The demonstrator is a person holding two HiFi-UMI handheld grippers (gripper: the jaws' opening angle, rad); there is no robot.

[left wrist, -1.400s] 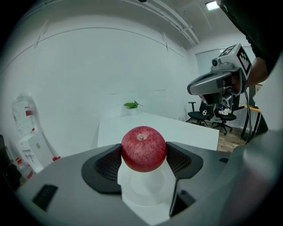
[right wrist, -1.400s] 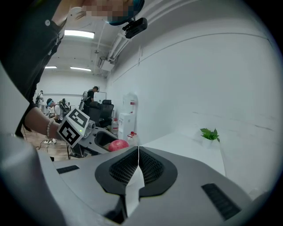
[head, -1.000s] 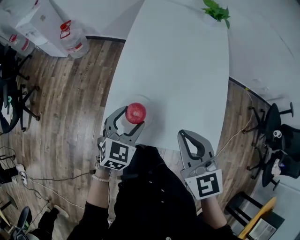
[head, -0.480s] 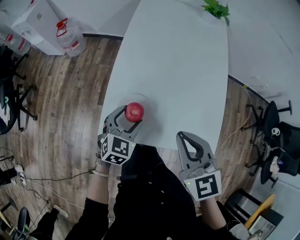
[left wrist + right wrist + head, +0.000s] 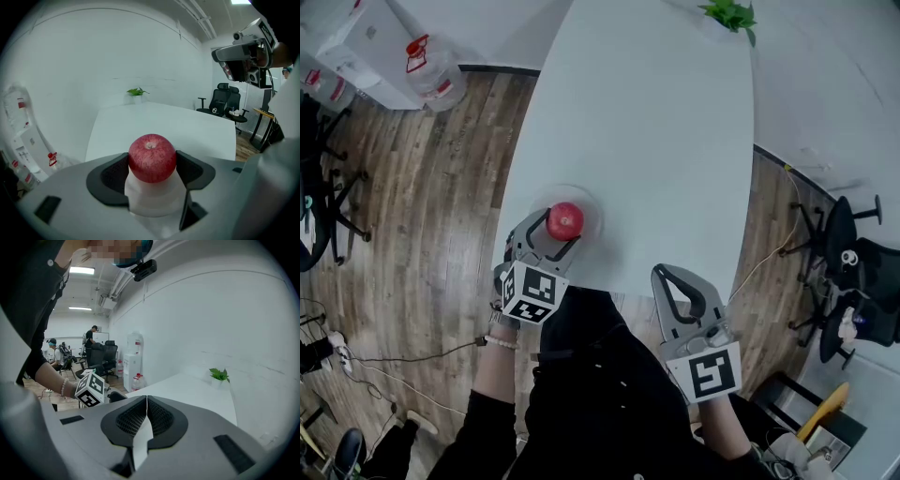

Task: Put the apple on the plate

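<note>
1. The left gripper (image 5: 555, 232) is clenching the round red apple (image 5: 152, 158). Its dark pads are pressing on the fruit's two sides, and the stem dimple is facing up.
2. The apple is sitting at 12 o'clock from that gripper, straight out between its jaws. It is lying within the outline of the shallow white round plate (image 5: 590, 207), which is resting near the 7 o'clock end of the white oval bench (image 5: 656, 141).
3. No view is showing whether the apple's underside is touching the plate or hanging just above it.
4. The coming move is turning on one relation: the plate is lying directly beneath the apple, with more bare plate spreading toward 1 o'clock. The move is therefore looking like a short lowering and a release, not a sideways carry.
5. The right gripper (image 5: 146, 404) is hovering with its jaws pressed together on nothing. It is off the bench's near edge at 5 o'clock, well apart from the plate, so the left gripper is the nearer one.
6. Being round, the apple is likely to roll if it is let go off-level.
</note>
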